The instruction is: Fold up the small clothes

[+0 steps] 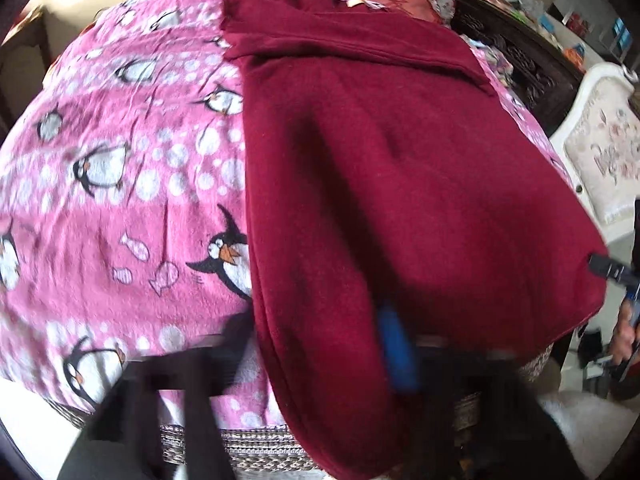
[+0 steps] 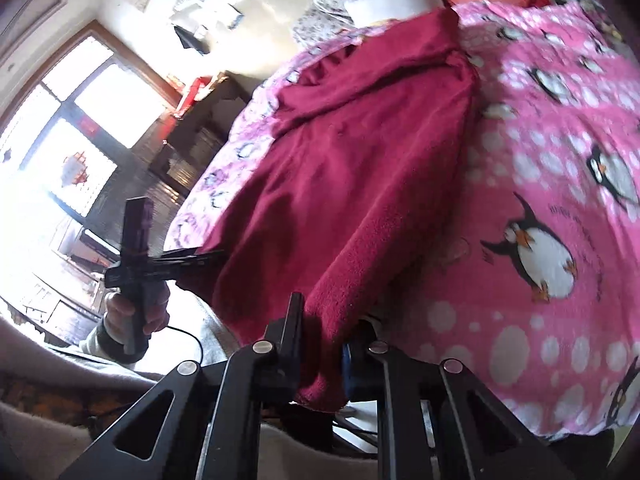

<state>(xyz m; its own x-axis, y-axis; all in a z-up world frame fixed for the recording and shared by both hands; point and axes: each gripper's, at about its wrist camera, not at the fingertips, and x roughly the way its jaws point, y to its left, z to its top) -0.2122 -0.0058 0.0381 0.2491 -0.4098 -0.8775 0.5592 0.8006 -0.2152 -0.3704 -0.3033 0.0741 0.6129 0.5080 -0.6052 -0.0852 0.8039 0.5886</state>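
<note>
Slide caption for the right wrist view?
Right gripper pinching the dark red garment's near corner on the penguin bedspread.

A dark red fleece garment (image 1: 400, 184) lies spread lengthwise on the pink penguin blanket (image 1: 120, 160), its top part creased, its near hem overhanging the blanket's edge.

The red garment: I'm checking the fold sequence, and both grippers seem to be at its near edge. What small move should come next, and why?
Probably lift the near edge and carry it toward the far end. The right gripper is clamped on the near corner of the red garment, and the left gripper pinches the other near corner. The garment lies flat on the penguin blanket, not yet folded crosswise.
</note>
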